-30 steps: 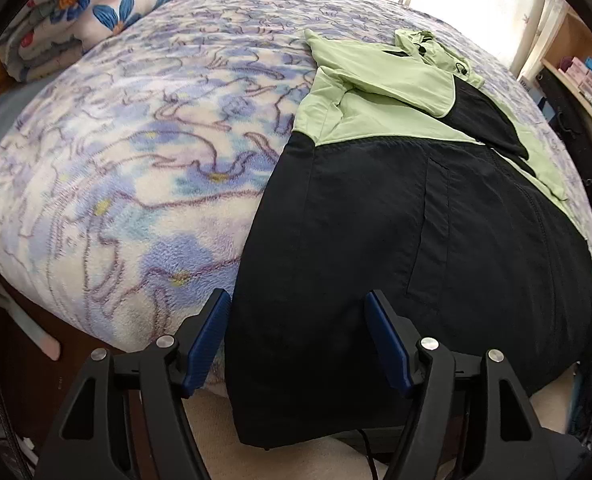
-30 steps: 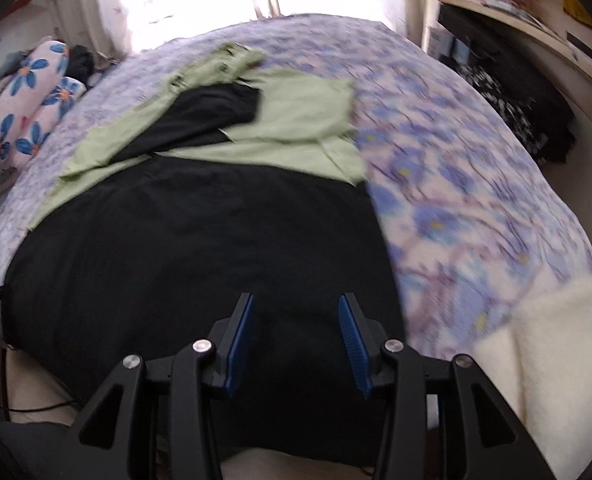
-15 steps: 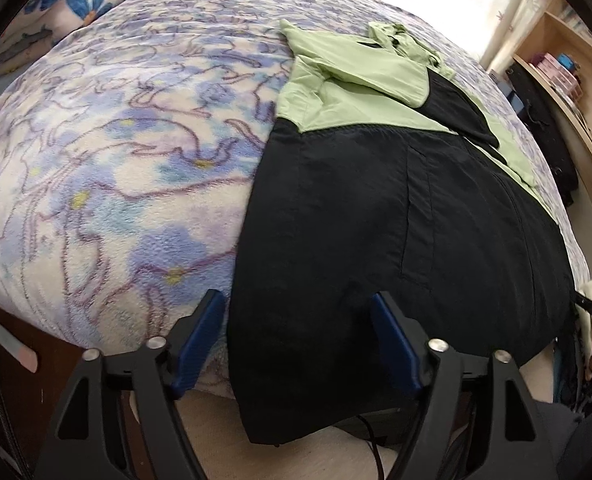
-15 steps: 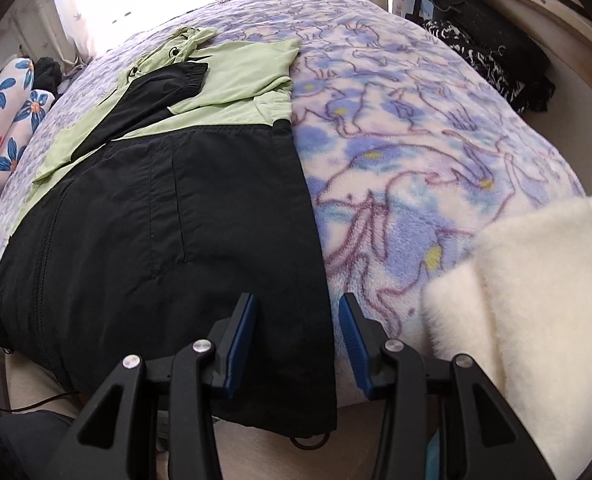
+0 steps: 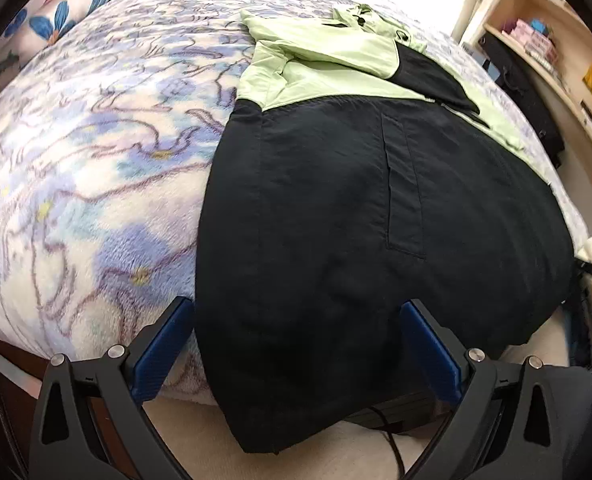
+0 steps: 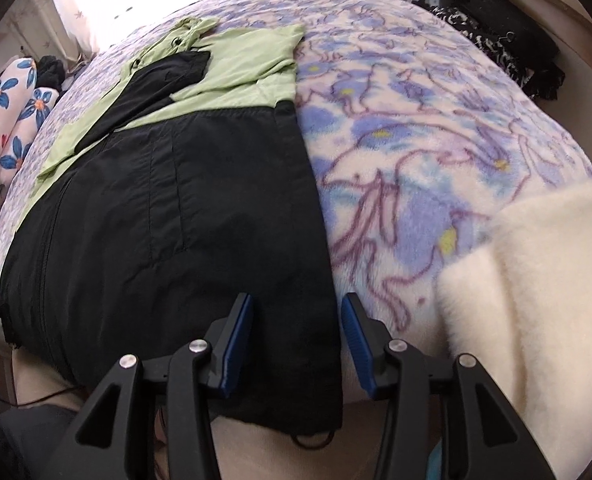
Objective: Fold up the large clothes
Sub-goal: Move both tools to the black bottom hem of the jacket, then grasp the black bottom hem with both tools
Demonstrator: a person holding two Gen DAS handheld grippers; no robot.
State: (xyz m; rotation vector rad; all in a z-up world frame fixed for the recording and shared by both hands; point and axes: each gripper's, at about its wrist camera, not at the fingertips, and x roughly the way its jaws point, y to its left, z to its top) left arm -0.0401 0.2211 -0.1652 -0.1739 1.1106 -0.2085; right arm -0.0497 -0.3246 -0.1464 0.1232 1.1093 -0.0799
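Bed: floral fleece blanket (image 5: 96, 168), your folding surface.
Jacket (image 5: 336, 200): black-and-green, flat, sleeves folded inward, hem overhanging at 6 o'clock.
Left gripper (image 5: 296, 336): jaws wide apart, straddling your hem corner, empty.
Right gripper (image 6: 298, 332): jaws apart, empty, likewise.

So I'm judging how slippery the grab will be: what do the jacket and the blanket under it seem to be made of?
The jacket looks like thin woven synthetic, perhaps nylon: smooth, faintly shiny, with fine crinkles and stitched seams. The blanket looks like plush fleece: a fuzzy, matte nap that blurs its floral print. Likely slick against the tongs, though the fibre can't be confirmed.
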